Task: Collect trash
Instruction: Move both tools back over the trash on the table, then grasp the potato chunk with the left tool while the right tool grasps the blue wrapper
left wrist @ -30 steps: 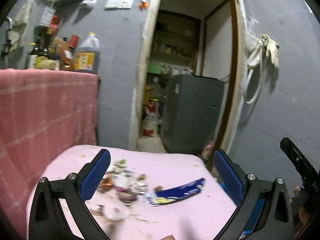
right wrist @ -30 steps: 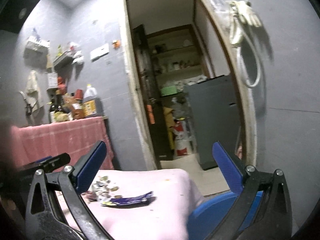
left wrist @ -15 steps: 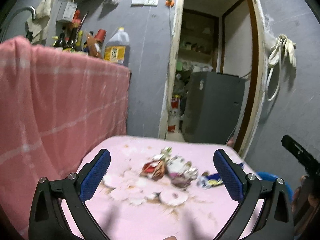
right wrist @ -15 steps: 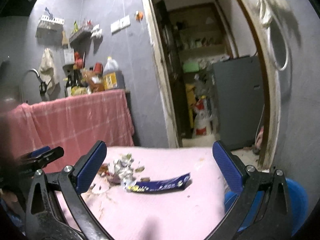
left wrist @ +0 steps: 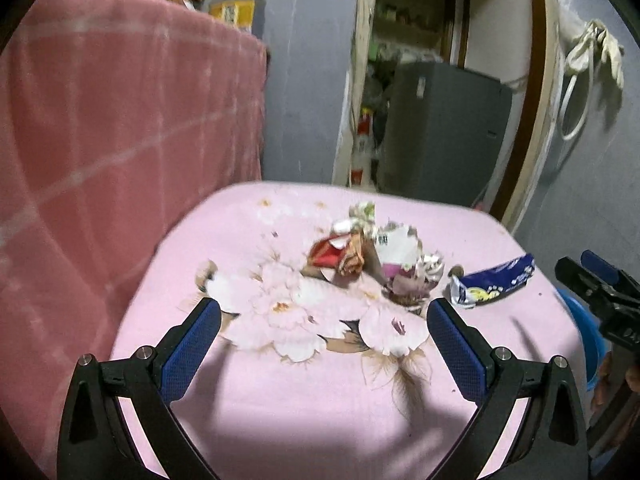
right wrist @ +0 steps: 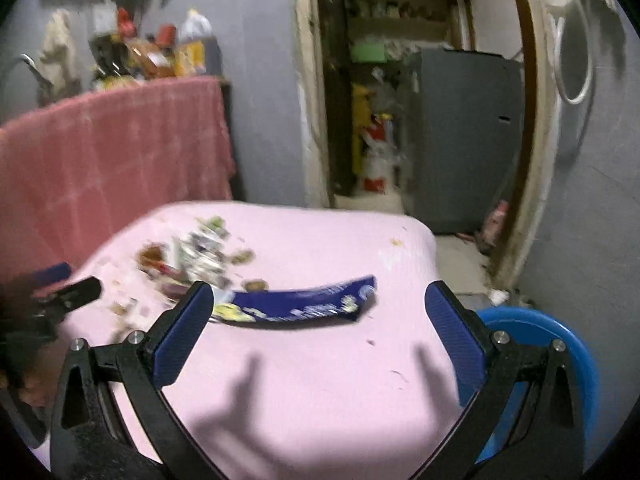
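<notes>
A heap of crumpled wrappers and scraps (left wrist: 372,256) lies on a pink flowered cloth over a table (left wrist: 312,408). A long blue snack wrapper (left wrist: 494,282) lies to its right; it also shows in the right wrist view (right wrist: 304,306). My left gripper (left wrist: 324,344) is open and empty, above the cloth just short of the heap. My right gripper (right wrist: 320,328) is open and empty, hovering just short of the blue wrapper. The heap shows blurred in the right wrist view (right wrist: 196,258).
A blue bin (right wrist: 560,352) stands at the table's right side. A pink-draped counter (left wrist: 120,128) with bottles stands on the left. A doorway with a grey cabinet (left wrist: 440,132) lies behind. The right gripper shows at the right edge of the left view (left wrist: 600,292).
Both grippers have tilted down and moved in toward the table. The trash heap and the blue wrapper now appear closer and larger. Both stay open.
</notes>
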`<state>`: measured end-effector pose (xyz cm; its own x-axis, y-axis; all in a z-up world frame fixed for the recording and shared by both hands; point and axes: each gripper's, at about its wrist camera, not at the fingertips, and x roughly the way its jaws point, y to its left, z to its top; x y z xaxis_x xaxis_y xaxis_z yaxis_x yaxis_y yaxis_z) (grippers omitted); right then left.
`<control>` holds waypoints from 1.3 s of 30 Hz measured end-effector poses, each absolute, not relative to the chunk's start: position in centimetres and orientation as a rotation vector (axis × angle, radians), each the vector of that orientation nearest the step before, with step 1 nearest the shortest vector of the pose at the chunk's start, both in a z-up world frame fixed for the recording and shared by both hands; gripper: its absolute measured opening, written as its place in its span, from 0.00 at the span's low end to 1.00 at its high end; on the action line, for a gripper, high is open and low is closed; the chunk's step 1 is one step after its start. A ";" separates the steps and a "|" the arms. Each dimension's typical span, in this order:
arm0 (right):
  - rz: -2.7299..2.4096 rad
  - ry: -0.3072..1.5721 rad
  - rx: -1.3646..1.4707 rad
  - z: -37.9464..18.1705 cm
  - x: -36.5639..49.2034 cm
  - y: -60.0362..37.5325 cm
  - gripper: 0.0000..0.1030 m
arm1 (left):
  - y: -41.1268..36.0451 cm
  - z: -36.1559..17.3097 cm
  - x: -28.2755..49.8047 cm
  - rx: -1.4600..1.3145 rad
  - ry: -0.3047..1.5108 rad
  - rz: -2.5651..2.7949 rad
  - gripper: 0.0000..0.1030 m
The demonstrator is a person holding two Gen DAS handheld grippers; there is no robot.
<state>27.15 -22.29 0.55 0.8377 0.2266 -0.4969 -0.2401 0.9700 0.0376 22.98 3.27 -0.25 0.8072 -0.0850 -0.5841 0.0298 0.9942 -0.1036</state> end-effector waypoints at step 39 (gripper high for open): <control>0.322 0.752 0.138 -3.0 32.6 -24.8 0.09 | -1.4 -2.4 29.5 -0.102 0.830 -0.239 0.29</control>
